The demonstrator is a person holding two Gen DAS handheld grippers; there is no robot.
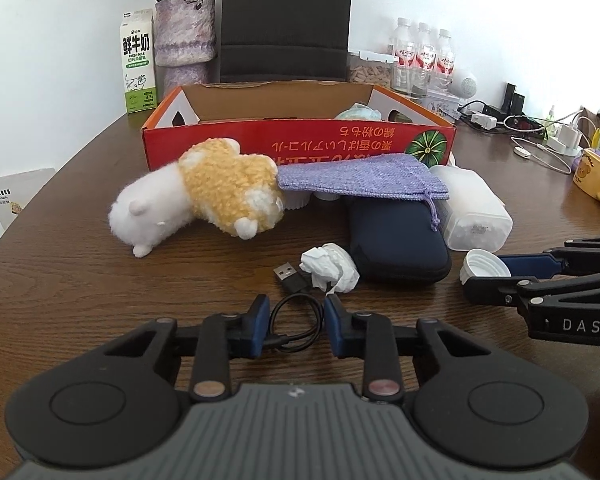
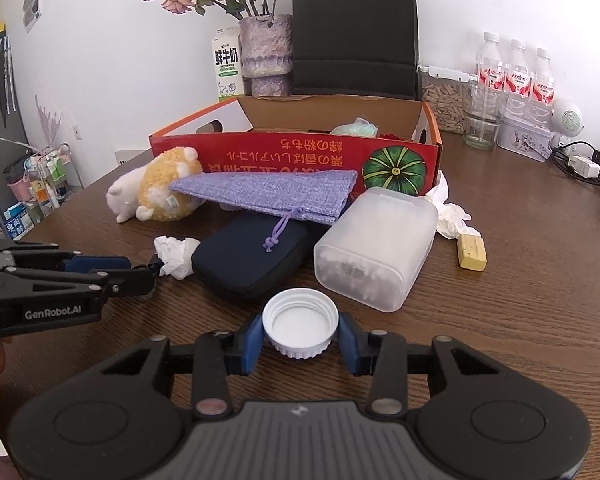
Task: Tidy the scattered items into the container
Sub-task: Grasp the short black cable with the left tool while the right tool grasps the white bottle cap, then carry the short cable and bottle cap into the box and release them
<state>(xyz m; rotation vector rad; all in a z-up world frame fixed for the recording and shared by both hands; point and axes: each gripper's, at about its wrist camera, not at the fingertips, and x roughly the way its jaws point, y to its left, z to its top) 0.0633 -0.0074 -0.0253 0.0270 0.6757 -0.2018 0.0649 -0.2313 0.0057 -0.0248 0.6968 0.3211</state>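
The red cardboard box (image 1: 300,148) (image 2: 284,152) stands open at the table's middle, some items inside. In front of it lie a white-and-yellow plush toy (image 1: 204,200), a purple knit pouch (image 1: 360,178), a dark zip case (image 1: 396,240), a frosted plastic box (image 2: 376,248), a crumpled tissue (image 1: 332,266) and a yellow block (image 2: 472,252). My left gripper (image 1: 296,308) is low over the table, its pads pressing the loop of a black USB cable (image 1: 289,275). To its right, my right gripper (image 2: 301,322) is shut on a white screw cap (image 2: 300,312) (image 1: 485,264).
Behind the box stand a milk carton (image 1: 138,64), a vase of dried roses (image 1: 184,36) and a black paper bag (image 1: 286,20). Water bottles (image 2: 516,72), a jar, chargers with cables (image 1: 540,136) and a yellow mug (image 1: 596,180) crowd the right side.
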